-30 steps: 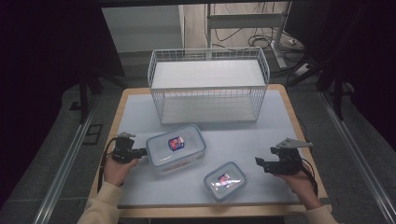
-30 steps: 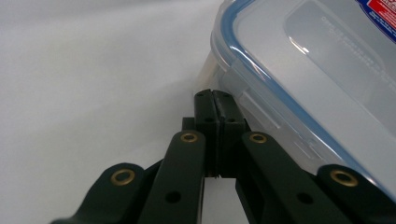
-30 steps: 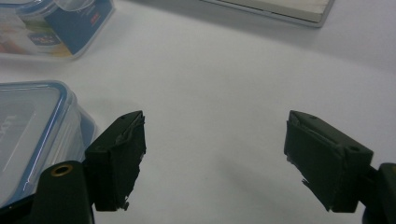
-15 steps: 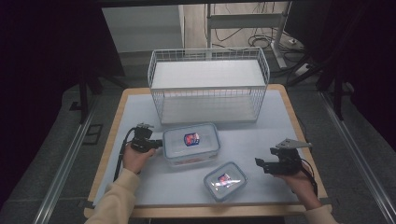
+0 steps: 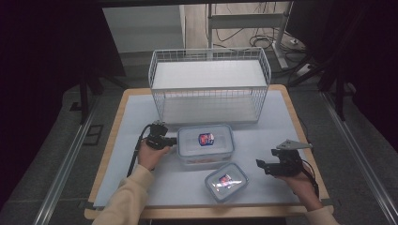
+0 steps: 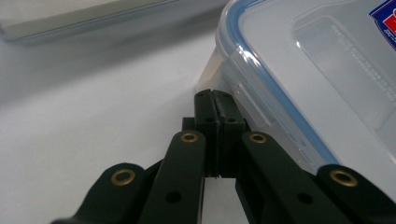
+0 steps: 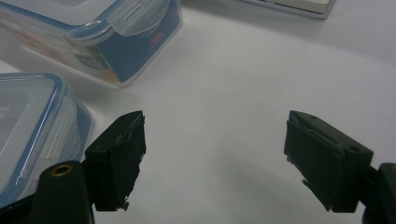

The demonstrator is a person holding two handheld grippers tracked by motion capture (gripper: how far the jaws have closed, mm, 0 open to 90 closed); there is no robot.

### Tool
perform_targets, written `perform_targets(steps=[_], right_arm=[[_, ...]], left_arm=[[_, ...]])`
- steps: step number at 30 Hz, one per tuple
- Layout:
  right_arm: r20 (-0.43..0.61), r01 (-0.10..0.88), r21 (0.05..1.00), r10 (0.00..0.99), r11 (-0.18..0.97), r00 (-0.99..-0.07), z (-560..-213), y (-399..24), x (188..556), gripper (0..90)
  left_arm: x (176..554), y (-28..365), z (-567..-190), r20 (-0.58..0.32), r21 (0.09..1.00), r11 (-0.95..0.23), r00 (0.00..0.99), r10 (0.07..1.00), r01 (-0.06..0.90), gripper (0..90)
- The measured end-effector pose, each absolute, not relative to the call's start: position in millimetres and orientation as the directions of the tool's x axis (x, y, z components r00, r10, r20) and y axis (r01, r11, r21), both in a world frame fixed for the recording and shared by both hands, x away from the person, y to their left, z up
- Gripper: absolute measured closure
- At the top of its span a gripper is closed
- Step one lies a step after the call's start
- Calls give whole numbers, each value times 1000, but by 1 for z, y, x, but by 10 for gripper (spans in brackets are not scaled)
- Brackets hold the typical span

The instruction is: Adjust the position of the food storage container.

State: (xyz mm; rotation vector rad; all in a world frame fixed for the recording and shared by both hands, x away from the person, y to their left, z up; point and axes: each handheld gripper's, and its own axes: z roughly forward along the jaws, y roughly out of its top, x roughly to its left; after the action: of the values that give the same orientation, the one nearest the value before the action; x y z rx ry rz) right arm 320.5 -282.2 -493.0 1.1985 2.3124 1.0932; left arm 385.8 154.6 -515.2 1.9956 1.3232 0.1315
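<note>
A large clear lidded container [image 5: 205,145] with a blue rim sits mid-table, just in front of the wire basket [image 5: 210,86]. My left gripper [image 5: 171,140] is shut with nothing between its jaws. Its tips [image 6: 215,100] rest against the side latch of that container [image 6: 327,70]. A smaller lidded container [image 5: 226,181] lies nearer the front edge. My right gripper [image 5: 261,165] stands open to the right of it, over bare table. In the right gripper view the gripper [image 7: 215,158] holds nothing, the small container [image 7: 32,121] is at the left and the large container [image 7: 116,32] is above it.
The white wire basket stands at the back of the pale table mat [image 5: 136,122], open at the top with a white floor. A cable trails from each gripper. Dark floor and metal rails [image 5: 61,173] surround the table.
My left hand has moved right and toward the basket with its shut jaws against the large container, which slid the same way. The right hand and small container stayed put.
</note>
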Motion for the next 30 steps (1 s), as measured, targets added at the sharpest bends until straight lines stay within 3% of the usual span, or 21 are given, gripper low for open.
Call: perform_targets(steps=[13, 24, 27, 30], right_arm=[[69, 558, 752, 800, 351, -595, -492, -283, 320, 206], [99, 553, 768, 793, 323, -601, -488, -285, 318, 204], [97, 549, 768, 787, 330, -609, -488, -284, 318, 199], [86, 539, 773, 788, 333, -610, -488, -282, 318, 184]], left_arm=[[384, 163, -509, -307, 657, -168, 464, 831, 735, 900], [345, 190, -490, -320, 702, -153, 500, 805, 695, 873], [337, 193, -484, -320, 714, -161, 523, 790, 681, 803], [333, 194, -480, -331, 728, -128, 509, 794, 673, 568]])
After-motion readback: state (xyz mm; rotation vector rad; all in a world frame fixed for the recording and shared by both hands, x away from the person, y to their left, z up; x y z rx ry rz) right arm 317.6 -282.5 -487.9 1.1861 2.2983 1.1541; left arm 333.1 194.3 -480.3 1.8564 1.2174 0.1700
